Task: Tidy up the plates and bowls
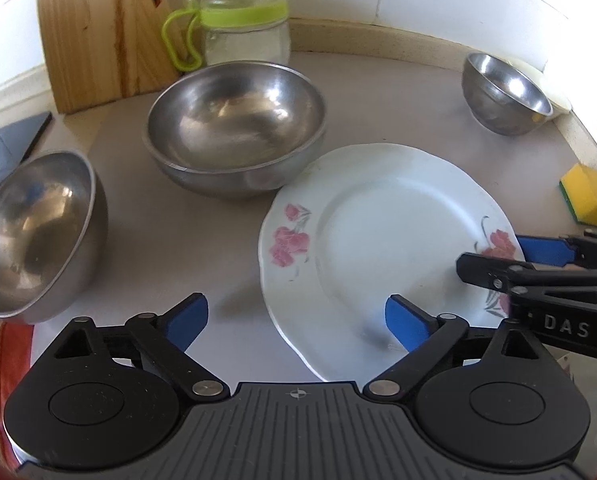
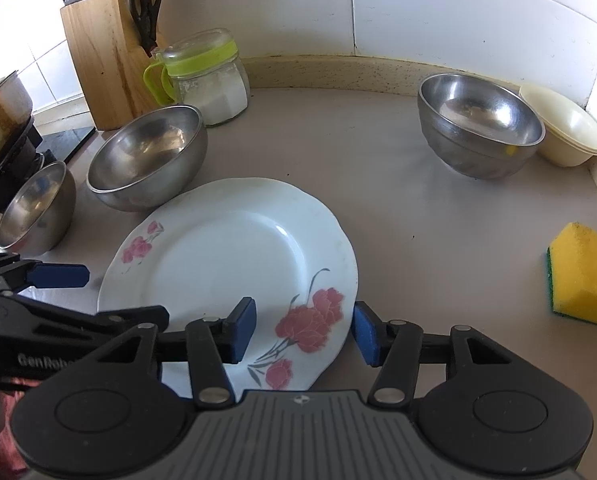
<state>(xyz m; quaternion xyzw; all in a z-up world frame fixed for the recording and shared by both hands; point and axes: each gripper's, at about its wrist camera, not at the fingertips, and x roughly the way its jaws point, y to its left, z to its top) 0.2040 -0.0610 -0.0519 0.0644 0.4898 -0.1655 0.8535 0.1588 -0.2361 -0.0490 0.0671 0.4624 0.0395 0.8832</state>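
White plate [image 2: 234,256], right hand-held gripper [image 2: 304,330] straddling rim

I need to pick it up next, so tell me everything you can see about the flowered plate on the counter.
The plate is white, glossy and ceramic-looking, with a scalloped rim and pink flowers with grey stems printed on opposite sides. It lies flat and right side up on the pale counter, empty. Its far edge sits close against the large steel bowl; contact cannot be confirmed. The right gripper is open, its fingers straddling the plate's near-right rim. The left gripper is open too, around the near-left edge.
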